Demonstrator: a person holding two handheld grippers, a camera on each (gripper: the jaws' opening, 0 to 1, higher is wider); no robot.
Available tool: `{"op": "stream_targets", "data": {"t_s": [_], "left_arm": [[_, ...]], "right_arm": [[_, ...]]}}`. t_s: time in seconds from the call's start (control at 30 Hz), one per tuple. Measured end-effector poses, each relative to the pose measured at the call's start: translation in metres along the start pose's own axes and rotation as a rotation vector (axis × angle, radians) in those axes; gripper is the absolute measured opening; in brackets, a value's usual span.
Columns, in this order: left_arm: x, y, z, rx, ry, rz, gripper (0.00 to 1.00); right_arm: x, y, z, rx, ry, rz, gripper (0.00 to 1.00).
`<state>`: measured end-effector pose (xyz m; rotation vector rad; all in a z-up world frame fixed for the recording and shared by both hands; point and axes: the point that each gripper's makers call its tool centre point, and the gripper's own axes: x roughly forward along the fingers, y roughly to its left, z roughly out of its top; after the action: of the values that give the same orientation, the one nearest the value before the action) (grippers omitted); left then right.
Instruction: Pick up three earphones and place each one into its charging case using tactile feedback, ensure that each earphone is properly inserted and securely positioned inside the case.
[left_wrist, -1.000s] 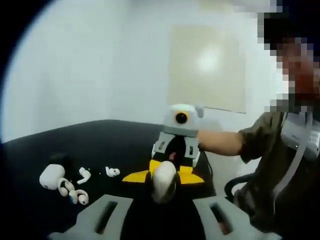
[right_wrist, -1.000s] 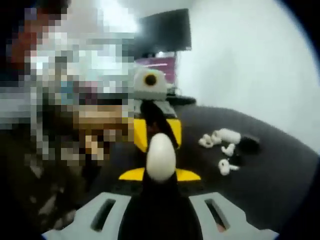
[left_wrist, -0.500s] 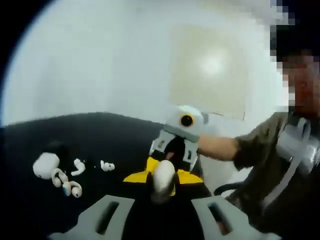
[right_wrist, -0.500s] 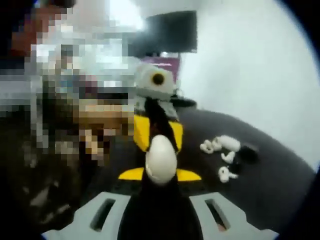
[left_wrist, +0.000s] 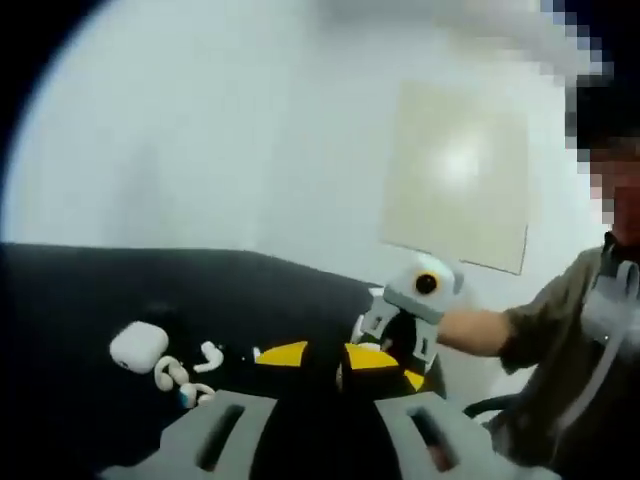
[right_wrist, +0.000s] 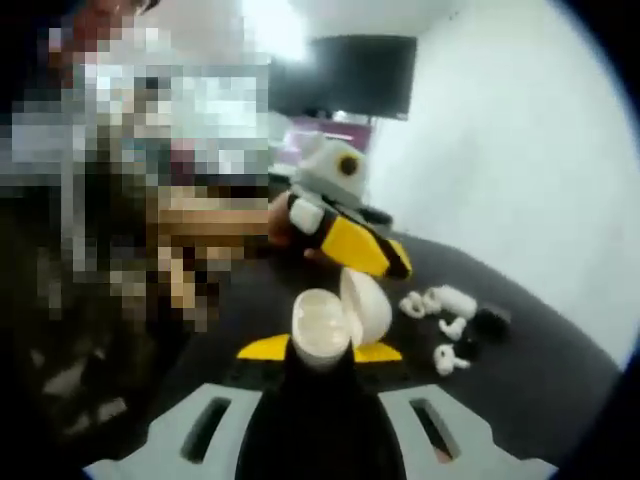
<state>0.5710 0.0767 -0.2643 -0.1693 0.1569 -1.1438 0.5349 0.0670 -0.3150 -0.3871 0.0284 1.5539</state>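
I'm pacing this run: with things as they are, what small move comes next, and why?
Probably swing the left gripper down toward the nearest loose earphone on the black table. The right gripper holds the charging case with its lid open, and the left jaws look apart and empty.

You have three loose earphones (right_wrist: 452, 340) on the bench (right_wrist: 540, 370), one shut white case (left_wrist: 138, 346), and one open case (right_wrist: 335, 318).
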Motion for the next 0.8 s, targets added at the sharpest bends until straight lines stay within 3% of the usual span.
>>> {"op": "stream_targets", "data": {"t_s": [0.03, 0.1, 0.17, 0.2, 0.27, 0.37, 0.5, 0.57, 0.67, 0.73, 0.8], "left_arm": [[-0.002, 0.003, 0.004, 0.019, -0.017, 0.01, 0.13], [-0.014, 0.014, 0.028, 0.049, -0.133, 0.058, 0.14], [-0.039, 0.032, 0.057, 0.046, -0.271, 0.154, 0.14], [-0.057, 0.047, 0.067, 0.071, -0.287, 0.245, 0.13], [-0.075, 0.065, 0.07, 0.112, -0.223, 0.34, 0.1], [-0.079, 0.07, 0.06, 0.086, -0.091, 0.32, 0.11], [-0.068, 0.085, 0.029, 0.089, 0.135, 0.368, 0.11], [-0.053, 0.084, 0.006, 0.055, 0.284, 0.333, 0.12], [-0.041, 0.085, -0.015, 0.071, 0.411, 0.323, 0.16], [-0.033, 0.088, -0.02, 0.12, 0.424, 0.332, 0.15], [-0.026, 0.087, -0.024, 0.084, 0.403, 0.324, 0.16]], "right_arm": [[0.0, 0.0, 0.0, 0.006, 0.0, 0.001, 0.22], [0.0, 0.0, -0.001, 0.018, -0.001, 0.005, 0.22], [0.0, 0.0, -0.001, 0.024, -0.001, 0.007, 0.22], [0.0, 0.0, -0.001, 0.025, -0.002, 0.007, 0.22], [0.0, 0.0, -0.001, 0.024, -0.003, 0.007, 0.22], [0.0, 0.0, -0.001, 0.02, -0.004, 0.007, 0.22], [0.0, 0.0, -0.001, 0.029, -0.007, 0.015, 0.22], [0.0, 0.0, -0.001, 0.026, -0.006, 0.012, 0.22], [0.0, 0.0, -0.001, 0.022, -0.005, 0.007, 0.22], [0.0, 0.0, -0.001, 0.024, -0.006, 0.008, 0.22], [-0.001, 0.0, -0.001, 0.024, -0.006, 0.009, 0.22]]}}
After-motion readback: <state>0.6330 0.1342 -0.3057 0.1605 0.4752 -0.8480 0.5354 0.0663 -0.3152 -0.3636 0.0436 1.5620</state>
